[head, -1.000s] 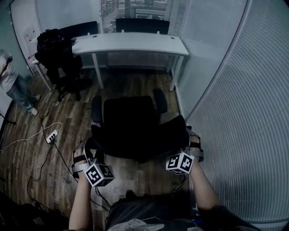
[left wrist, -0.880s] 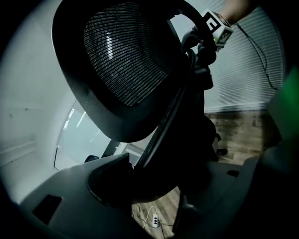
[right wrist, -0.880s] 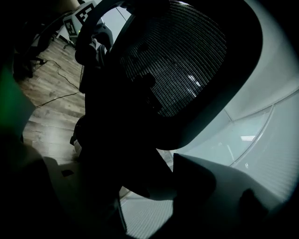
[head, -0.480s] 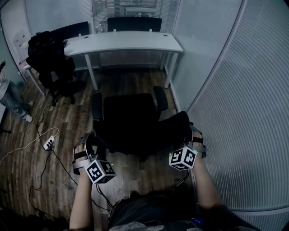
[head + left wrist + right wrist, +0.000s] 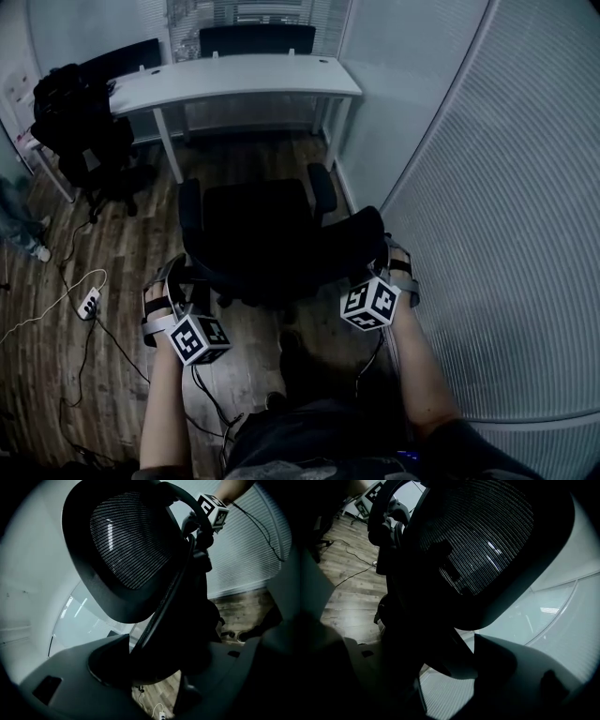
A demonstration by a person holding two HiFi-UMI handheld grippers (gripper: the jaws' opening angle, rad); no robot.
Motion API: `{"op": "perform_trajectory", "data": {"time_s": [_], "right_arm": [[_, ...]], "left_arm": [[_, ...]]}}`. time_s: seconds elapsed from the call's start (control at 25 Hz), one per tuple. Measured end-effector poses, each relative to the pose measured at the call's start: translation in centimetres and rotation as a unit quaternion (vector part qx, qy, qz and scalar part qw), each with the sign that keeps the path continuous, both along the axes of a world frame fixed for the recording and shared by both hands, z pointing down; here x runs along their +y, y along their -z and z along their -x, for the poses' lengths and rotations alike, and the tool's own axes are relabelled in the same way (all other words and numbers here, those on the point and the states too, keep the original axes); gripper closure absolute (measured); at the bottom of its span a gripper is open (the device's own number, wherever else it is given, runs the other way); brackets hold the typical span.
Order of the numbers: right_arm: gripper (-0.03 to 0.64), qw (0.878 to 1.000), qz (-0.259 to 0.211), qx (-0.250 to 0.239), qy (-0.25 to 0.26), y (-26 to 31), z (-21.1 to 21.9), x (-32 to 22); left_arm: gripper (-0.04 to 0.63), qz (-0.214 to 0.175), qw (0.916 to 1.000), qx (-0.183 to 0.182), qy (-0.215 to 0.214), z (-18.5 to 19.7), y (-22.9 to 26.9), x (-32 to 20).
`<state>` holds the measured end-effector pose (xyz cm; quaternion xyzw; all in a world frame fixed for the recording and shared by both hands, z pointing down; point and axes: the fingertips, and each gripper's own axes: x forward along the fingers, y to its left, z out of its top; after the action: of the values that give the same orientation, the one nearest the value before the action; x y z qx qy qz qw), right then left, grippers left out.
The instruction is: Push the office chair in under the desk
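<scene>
The black office chair [image 5: 253,234] stands on the wood floor just short of the white desk [image 5: 234,80], seat toward the desk. My left gripper [image 5: 173,286] holds the left edge of its backrest and my right gripper [image 5: 387,262] the right edge. In the left gripper view the mesh backrest [image 5: 131,541] fills the top, and its dark frame runs down between the jaws of the left gripper [image 5: 157,670], which close on it. The right gripper view shows the backrest [image 5: 478,536] the same way, with the right gripper [image 5: 440,667] shut on its rim.
A second black chair [image 5: 80,122] with a bag on it stands at the desk's left end. A power strip [image 5: 89,302] and cables lie on the floor at left. A ribbed wall [image 5: 487,234] runs close along the right. Dark monitors [image 5: 253,39] sit on the desk.
The chair has rolled forward toward the desk with both grippers still on its backrest. The desk and the floor have slid closer and to the left in the head view.
</scene>
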<state>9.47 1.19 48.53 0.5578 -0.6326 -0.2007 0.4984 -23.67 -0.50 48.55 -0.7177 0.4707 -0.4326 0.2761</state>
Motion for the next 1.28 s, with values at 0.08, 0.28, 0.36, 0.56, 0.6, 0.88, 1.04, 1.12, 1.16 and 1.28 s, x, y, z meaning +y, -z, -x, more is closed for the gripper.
{"op": "perform_trajectory", "data": {"time_s": [0.08,0.28,0.36,0.56,0.6,0.88,1.04,1.12,1.16,1.28], "right_arm": [[0.314,1.0,0.002,-0.001,-0.004,0.2,-0.3,-1.1],[0.314,1.0,-0.006,0.0,-0.002,0.5,-1.2,-4.6],[0.314,1.0,-0.006,0.001,-0.004,0.5,-1.9,-6.3],[0.314,1.0,-0.01,0.001,-0.003,-0.3,-3.4,-11.4],[0.314,1.0,-0.01,0.001,-0.003,-0.3,-3.6,-12.5],[0.314,1.0,0.0,-0.002,0.004,-1.0,-6.0,-20.7],[0.314,1.0,-0.008,-0.003,0.01,-1.0,-7.4,-25.2],[0.315,1.0,-0.009,-0.002,0.012,-0.9,-7.7,-27.4],[0.314,1.0,-0.01,-0.002,0.013,-0.9,-7.9,-28.5],[0.314,1.0,-0.007,0.001,0.014,-0.8,-8.1,-31.3]], "left_arm": [[0.318,-0.006,1.0,0.002,-0.005,-0.4,0.3,-1.2],[0.318,-0.014,0.9998,0.003,-0.01,-1.4,0.3,-4.5],[0.318,-0.018,0.9998,0.003,-0.01,-2.0,0.4,-6.2],[0.318,-0.023,0.9997,0.004,-0.008,-3.5,-0.3,-11.1],[0.319,-0.021,0.9997,0.004,-0.006,-3.7,-0.3,-12.2],[0.319,-0.005,0.9999,-0.007,0.01,-6.0,-0.8,-20.3],[0.319,-0.001,0.9997,-0.008,0.023,-7.4,-0.9,-24.5],[0.319,-0.001,0.9996,-0.007,0.028,-7.7,-0.9,-26.6],[0.319,-0.001,0.9995,-0.006,0.031,-7.9,-0.9,-27.6],[0.318,-0.001,0.9993,-0.005,0.037,-8.1,-0.6,-30.5]]}}
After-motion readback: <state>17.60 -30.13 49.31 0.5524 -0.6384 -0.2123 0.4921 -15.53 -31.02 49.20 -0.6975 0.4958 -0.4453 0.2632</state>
